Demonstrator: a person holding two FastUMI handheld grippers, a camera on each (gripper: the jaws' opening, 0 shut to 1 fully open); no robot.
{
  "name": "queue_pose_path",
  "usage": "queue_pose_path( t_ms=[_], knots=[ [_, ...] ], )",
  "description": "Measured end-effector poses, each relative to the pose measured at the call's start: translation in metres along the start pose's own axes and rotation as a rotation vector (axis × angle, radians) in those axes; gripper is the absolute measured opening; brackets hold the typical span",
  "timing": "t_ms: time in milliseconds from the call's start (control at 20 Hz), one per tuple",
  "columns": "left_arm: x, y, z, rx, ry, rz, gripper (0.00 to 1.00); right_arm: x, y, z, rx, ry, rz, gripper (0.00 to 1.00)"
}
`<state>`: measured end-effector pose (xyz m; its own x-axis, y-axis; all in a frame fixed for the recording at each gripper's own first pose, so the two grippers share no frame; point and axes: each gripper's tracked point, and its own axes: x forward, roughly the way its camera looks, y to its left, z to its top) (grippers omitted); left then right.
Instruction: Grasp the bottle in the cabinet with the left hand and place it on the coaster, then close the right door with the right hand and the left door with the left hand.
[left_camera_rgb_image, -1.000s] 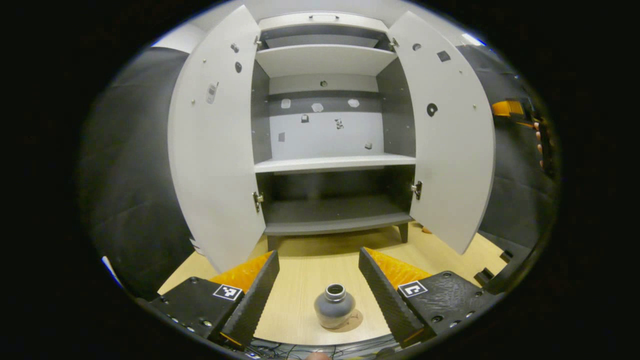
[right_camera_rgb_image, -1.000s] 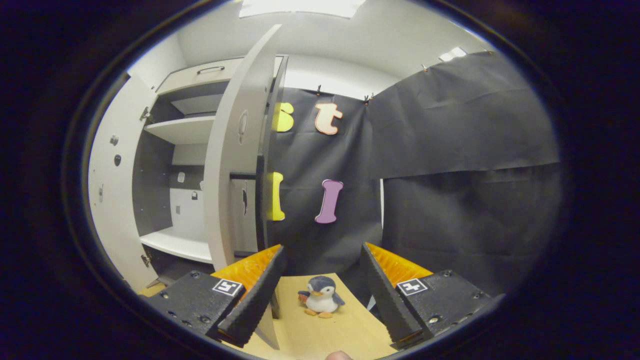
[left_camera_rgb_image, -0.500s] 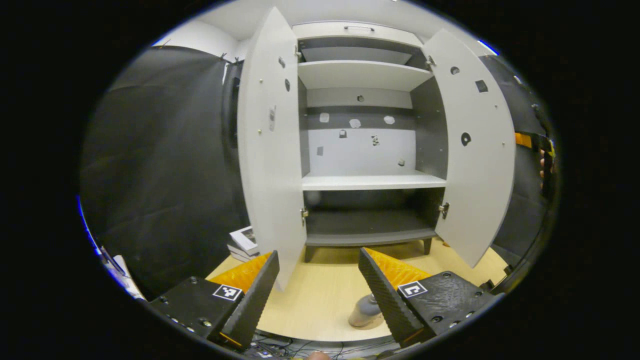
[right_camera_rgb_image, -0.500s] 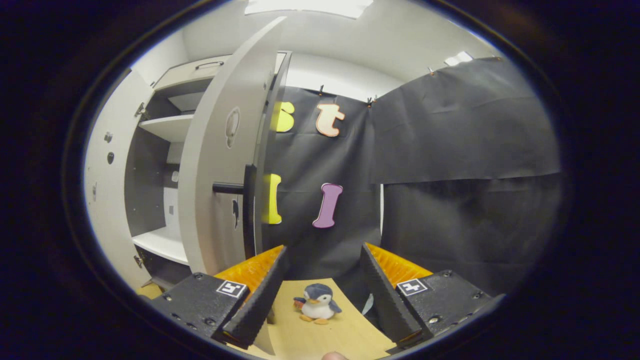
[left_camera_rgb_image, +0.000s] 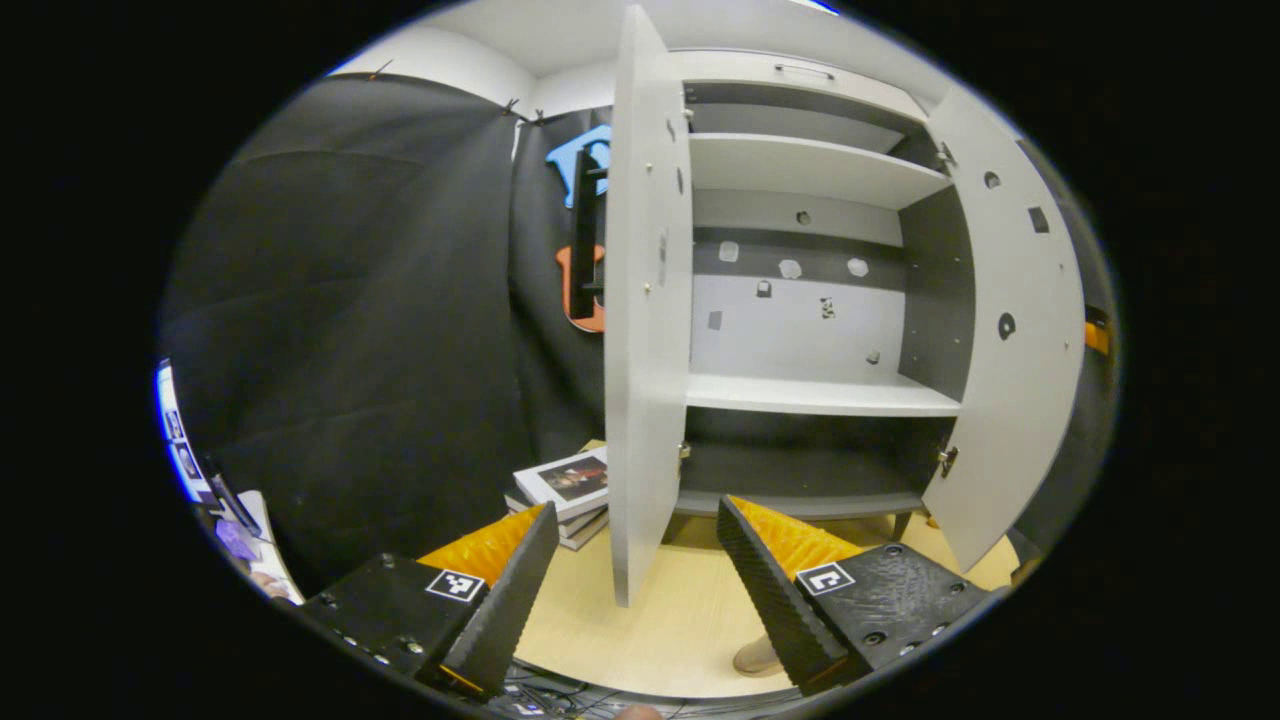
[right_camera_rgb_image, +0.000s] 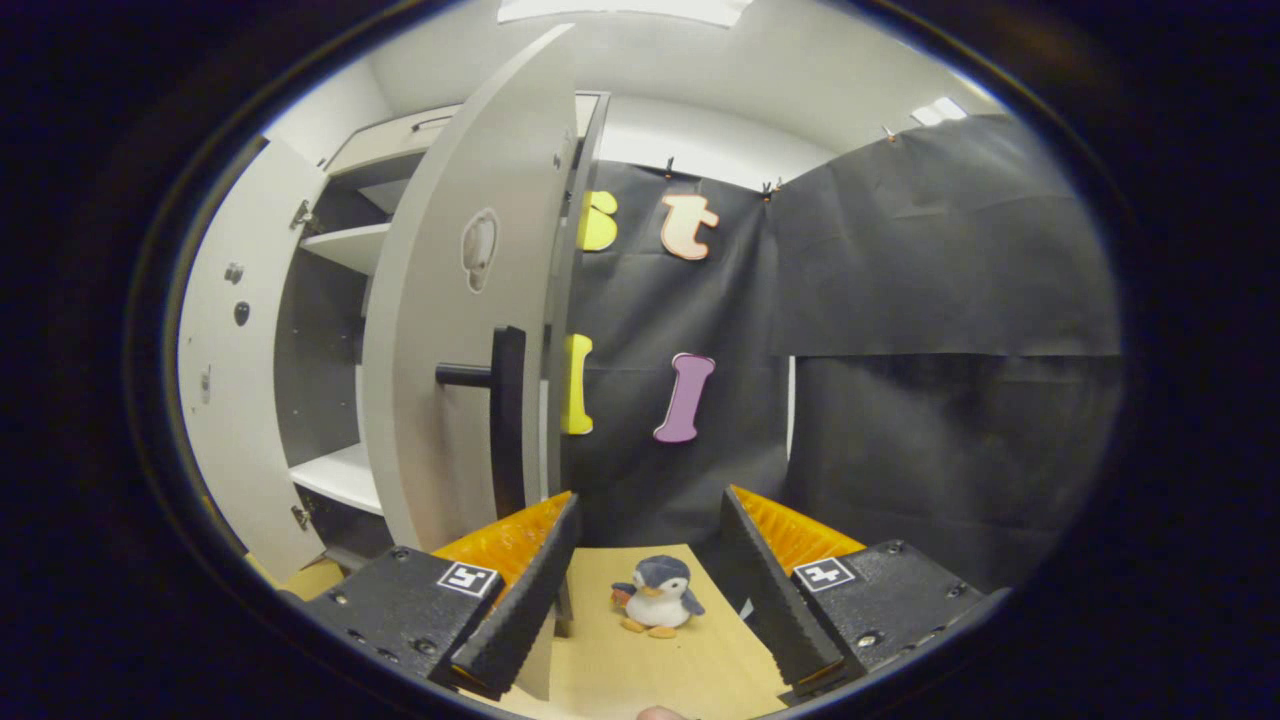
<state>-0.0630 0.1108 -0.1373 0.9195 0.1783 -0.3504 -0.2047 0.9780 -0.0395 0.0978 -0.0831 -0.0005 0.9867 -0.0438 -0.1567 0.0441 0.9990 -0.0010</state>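
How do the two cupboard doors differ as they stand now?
In the left gripper view, the left door stands nearly edge-on, its dark handle showing on the outer side; the right door shows its broad inner face, its handle hidden. The left door appears nearer that gripper. Both are pale grey and open.

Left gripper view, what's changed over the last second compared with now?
The left gripper has swung left: the bottle, which sat centred between its fingers a second ago, now peeks out at the lower right, and the left door stands edge-on ahead. The right gripper barely shifted beside the right door. Both grippers remain open and empty, both doors remain open.
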Motion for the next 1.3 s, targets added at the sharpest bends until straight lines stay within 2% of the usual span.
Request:
queue_pose_path(
  t_ms=[100, 150, 250, 300, 450, 500, 600, 700, 750, 800, 850, 950, 1050, 1100, 1150, 1300],
  knots=[
    [0.004, 0.012, 0.008, -0.018, -0.009, 0.020, 0.97, -0.002, 0.020, 0.001, -0.019, -0.002, 0.053, 0.89],
    [0.006, 0.019, 0.012, -0.020, -0.015, 0.032, 0.92, -0.002, 0.027, 0.002, -0.027, -0.004, 0.070, 0.89],
    [0.009, 0.032, 0.021, -0.019, -0.023, 0.054, 0.99, -0.002, 0.042, 0.004, -0.035, -0.008, 0.099, 0.93],
    [0.010, 0.038, 0.024, -0.015, -0.026, 0.065, 0.95, -0.002, 0.049, 0.004, -0.038, -0.007, 0.116, 0.93],
    [0.015, 0.056, 0.036, 0.002, -0.033, 0.088, 0.95, 0.002, 0.072, 0.005, -0.038, -0.006, 0.156, 0.93],
    [0.017, 0.060, 0.041, 0.006, -0.039, 0.091, 0.99, 0.005, 0.079, 0.006, -0.040, -0.007, 0.162, 0.93],
    [0.024, 0.065, 0.047, 0.012, -0.041, 0.092, 0.95, 0.010, 0.089, 0.008, -0.047, -0.008, 0.163, 0.93],
    [0.031, 0.068, 0.055, 0.019, -0.048, 0.088, 0.92, 0.016, 0.102, 0.013, -0.045, -0.014, 0.169, 0.90],
    [0.035, 0.068, 0.057, 0.019, -0.048, 0.080, 0.95, 0.018, 0.109, 0.016, -0.042, -0.018, 0.179, 0.93],
    [0.038, 0.067, 0.060, 0.008, -0.051, 0.066, 0.99, 0.020, 0.119, 0.017, -0.043, -0.019, 0.191, 0.90],
    [0.042, 0.066, 0.063, -0.007, -0.052, 0.052, 0.95, 0.023, 0.129, 0.017, -0.050, -0.019, 0.206, 0.93],
    [0.046, 0.066, 0.073, -0.025, -0.057, 0.032, 0.95, 0.027, 0.150, 0.014, -0.075, -0.010, 0.229, 0.91],
    [0.051, 0.070, 0.080, -0.027, -0.061, 0.026, 0.98, 0.030, 0.165, 0.014, -0.091, -0.005, 0.244, 0.94],
    [0.052, 0.070, 0.083, -0.029, -0.064, 0.017, 0.97, 0.029, 0.169, 0.013, -0.097, -0.001, 0.239, 0.92],
    [0.057, 0.071, 0.090, -0.034, -0.072, 0.008, 0.96, 0.027, 0.169, 0.013, -0.098, -0.003, 0.232, 0.94],
    [0.071, 0.069, 0.094, -0.038, -0.055, -0.011, 0.94, 0.022, 0.166, 0.010, -0.103, 0.002, 0.226, 0.92]
  ],
)
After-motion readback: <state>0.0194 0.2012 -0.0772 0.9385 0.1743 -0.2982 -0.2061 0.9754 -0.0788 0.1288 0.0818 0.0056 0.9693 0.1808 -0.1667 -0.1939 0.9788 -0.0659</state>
